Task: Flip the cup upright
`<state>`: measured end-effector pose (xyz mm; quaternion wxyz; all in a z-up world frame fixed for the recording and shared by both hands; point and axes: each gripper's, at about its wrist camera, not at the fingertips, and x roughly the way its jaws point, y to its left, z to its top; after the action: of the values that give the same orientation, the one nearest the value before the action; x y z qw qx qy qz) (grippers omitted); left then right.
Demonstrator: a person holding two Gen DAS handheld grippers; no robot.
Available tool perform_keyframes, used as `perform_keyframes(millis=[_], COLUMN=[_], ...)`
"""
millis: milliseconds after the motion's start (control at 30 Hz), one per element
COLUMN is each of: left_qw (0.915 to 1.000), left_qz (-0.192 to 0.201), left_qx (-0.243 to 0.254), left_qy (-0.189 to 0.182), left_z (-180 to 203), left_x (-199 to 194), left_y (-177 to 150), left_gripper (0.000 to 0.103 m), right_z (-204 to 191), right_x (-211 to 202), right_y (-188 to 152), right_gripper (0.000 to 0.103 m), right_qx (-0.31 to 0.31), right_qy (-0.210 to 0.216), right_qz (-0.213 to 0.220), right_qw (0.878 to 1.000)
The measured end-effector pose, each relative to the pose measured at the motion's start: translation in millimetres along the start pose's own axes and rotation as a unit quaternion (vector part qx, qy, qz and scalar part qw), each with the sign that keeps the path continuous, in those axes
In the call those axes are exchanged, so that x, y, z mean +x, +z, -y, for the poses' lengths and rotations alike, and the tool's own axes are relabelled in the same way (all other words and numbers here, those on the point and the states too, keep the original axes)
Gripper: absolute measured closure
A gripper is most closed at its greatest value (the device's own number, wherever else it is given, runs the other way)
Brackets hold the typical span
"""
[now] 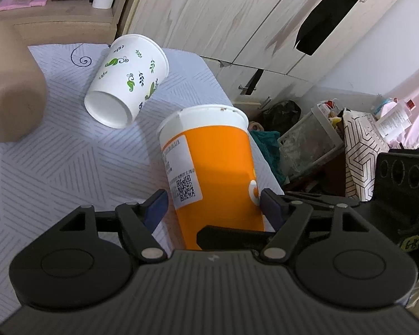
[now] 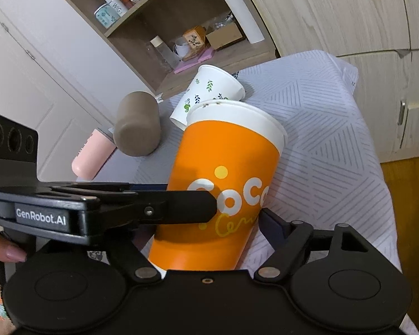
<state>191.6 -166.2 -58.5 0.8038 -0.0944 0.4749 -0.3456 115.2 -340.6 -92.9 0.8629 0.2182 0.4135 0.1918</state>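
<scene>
This is a room in a home, likely a bedroom or living space. Pale wood-grain wardrobe doors (image 1: 215,14) with metal handles fill the wall. An open shelf unit (image 2: 164,28) holds bottles, mugs (image 2: 181,47), a small box and a paper roll (image 2: 244,18). A table under a striped cloth (image 1: 56,153) carries paper cups, one white with leaf prints (image 1: 125,81), one orange (image 2: 223,181). Beside the table a clear bin (image 1: 310,139) and a patterned bag (image 1: 360,145) overflow with household clutter, and a dark garment (image 1: 329,8) hangs on the wardrobe. A white panelled door (image 2: 28,64) and wood floor (image 2: 405,195) complete it.
</scene>
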Motion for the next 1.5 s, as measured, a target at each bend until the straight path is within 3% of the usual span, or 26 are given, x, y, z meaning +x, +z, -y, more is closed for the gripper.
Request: perform_keyframes(millis=[200, 433, 633, 833, 1033, 1200, 1333, 1500], left_qw=[0.9994, 0.9960, 0.9923, 0.9873, 0.9784, 0.9693, 0.9651, 0.9600], left_qz=[0.017, 0.066, 0.102, 0.142, 0.183, 0.222, 0.234, 0.249], left_qx=[0.030, 0.059, 0.066, 0.062, 0.077, 0.089, 0.094, 0.107], left_qy=[0.003, 0.010, 0.023, 0.035, 0.058, 0.057, 0.070, 0.068], left_z=[9.7, 13.1, -1.3, -22.1, -34.9, -46.7, -60.0, -72.1], left_x=[-18.3, -56.4, -95.5, -125.4, -144.2, -152.5, -150.4, -144.9], left_y=[-11.8, -38.6, -63.3, -75.8, -76.4, -69.7, -63.0, -58.3], left_gripper=[0.035, 0.035, 0.035, 0.035, 0.036, 0.036, 0.036, 0.035], right_z=[-13.7, -53.2, -94.3, -126.0, -156.5, -176.4, -178.0, -184.1], right_x=[-8.0, -18.9, -15.9, -3.9, 16.5, 39.7, 55.1, 74.3], right_y=[-10.8, -34.3, -50.2, -55.1, -57.3, -58.6, -45.6, -47.2], right_gripper=[0.020, 0.020, 0.021, 0.021, 0.021, 0.021, 0.022, 0.022], right_qx=[-0.034, -0.114, -0.203, -0.252, -0.318, -0.364, -0.354, -0.404], right_qy=[0.000, -0.012, -0.014, -0.010, -0.036, -0.085, -0.076, -0.120], right_qz=[0.019, 0.060, 0.071, 0.089, 0.127, 0.160, 0.163, 0.193], right_qw=[0.999, 0.992, 0.976, 0.964, 0.939, 0.914, 0.918, 0.886])
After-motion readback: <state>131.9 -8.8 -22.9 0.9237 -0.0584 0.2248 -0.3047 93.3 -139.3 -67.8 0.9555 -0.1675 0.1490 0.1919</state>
